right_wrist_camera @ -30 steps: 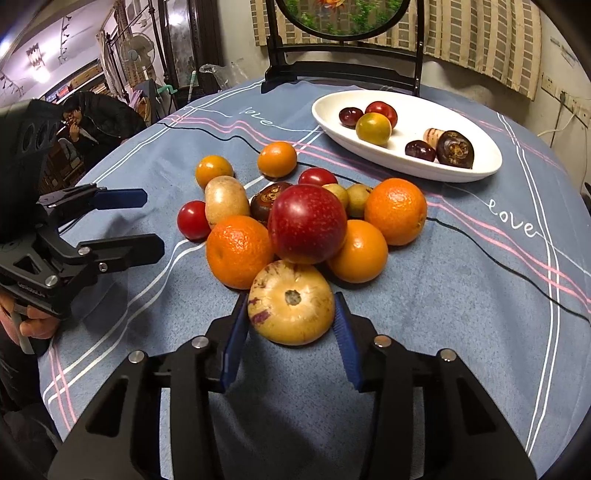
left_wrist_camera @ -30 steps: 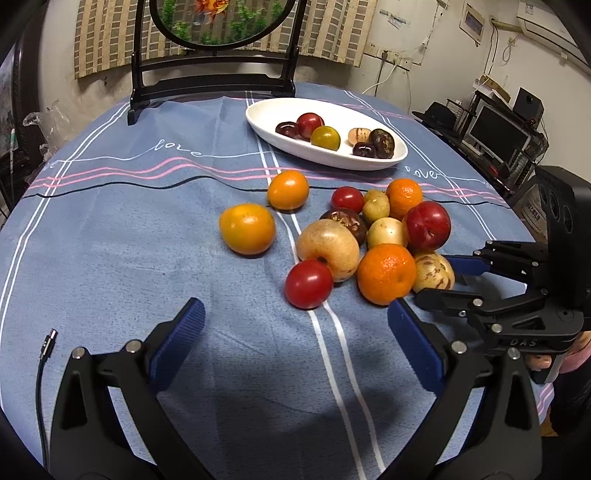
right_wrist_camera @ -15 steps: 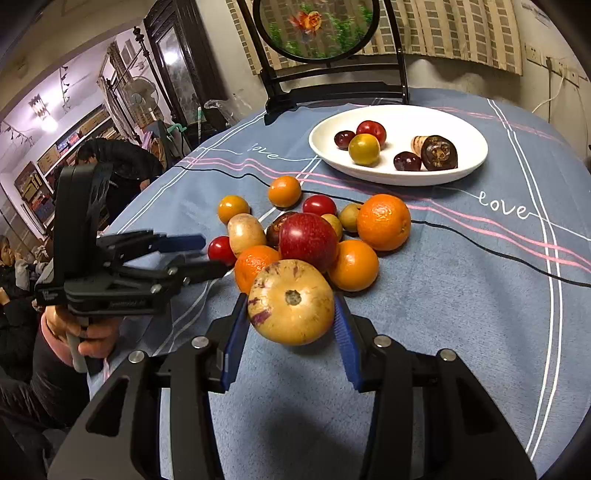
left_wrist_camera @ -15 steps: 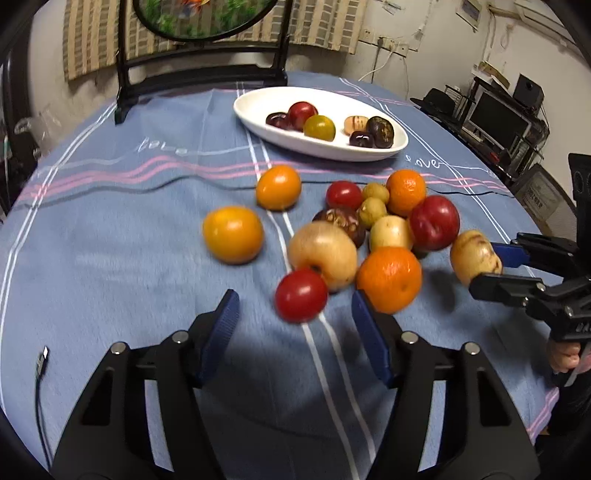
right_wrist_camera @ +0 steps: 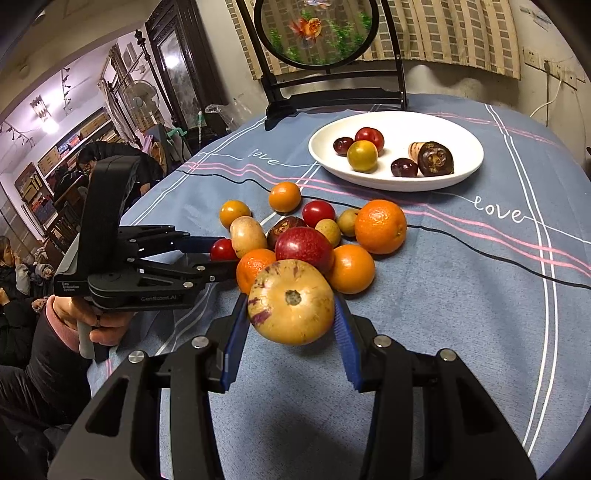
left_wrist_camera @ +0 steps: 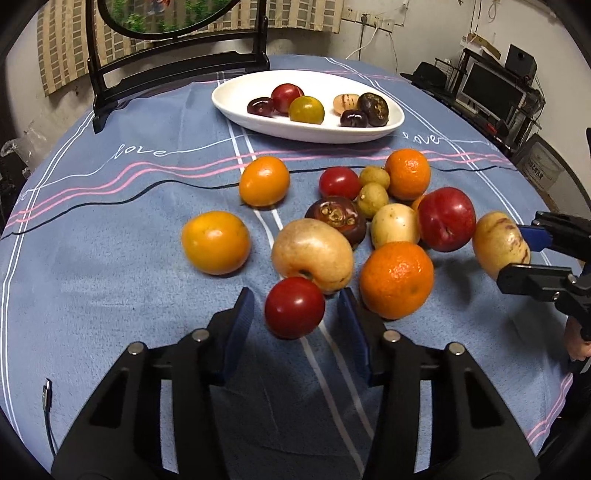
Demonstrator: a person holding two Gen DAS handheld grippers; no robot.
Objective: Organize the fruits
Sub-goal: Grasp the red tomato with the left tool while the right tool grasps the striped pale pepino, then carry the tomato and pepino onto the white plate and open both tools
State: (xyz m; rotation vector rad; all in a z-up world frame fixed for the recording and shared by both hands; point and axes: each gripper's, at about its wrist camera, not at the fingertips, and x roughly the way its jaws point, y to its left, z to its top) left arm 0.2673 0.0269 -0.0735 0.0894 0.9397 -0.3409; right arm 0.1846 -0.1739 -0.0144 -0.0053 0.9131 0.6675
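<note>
My right gripper (right_wrist_camera: 291, 325) is shut on a yellow purple-streaked melon (right_wrist_camera: 291, 312) and holds it above the cloth; it also shows in the left wrist view (left_wrist_camera: 499, 245). My left gripper (left_wrist_camera: 294, 314) is open, its blue pads on either side of a red tomato (left_wrist_camera: 294, 307) that lies on the cloth, with small gaps showing. A heap of oranges (left_wrist_camera: 396, 279), a red plum (left_wrist_camera: 446, 218), a pale pear-like fruit (left_wrist_camera: 313, 254) and small fruits lies just beyond. A white oval plate (left_wrist_camera: 240, 96) with several fruits stands farther back.
Two loose oranges (left_wrist_camera: 215, 242) (left_wrist_camera: 264, 180) lie left of the heap. A black stand with a round fish picture (right_wrist_camera: 314, 29) stands at the table's far edge. A cable end (left_wrist_camera: 46, 389) lies near the front left edge. People sit left of the table (right_wrist_camera: 11, 266).
My left gripper has moved forward and narrowed around the red tomato. My right gripper has lifted the streaked melon off the table and away from the heap.
</note>
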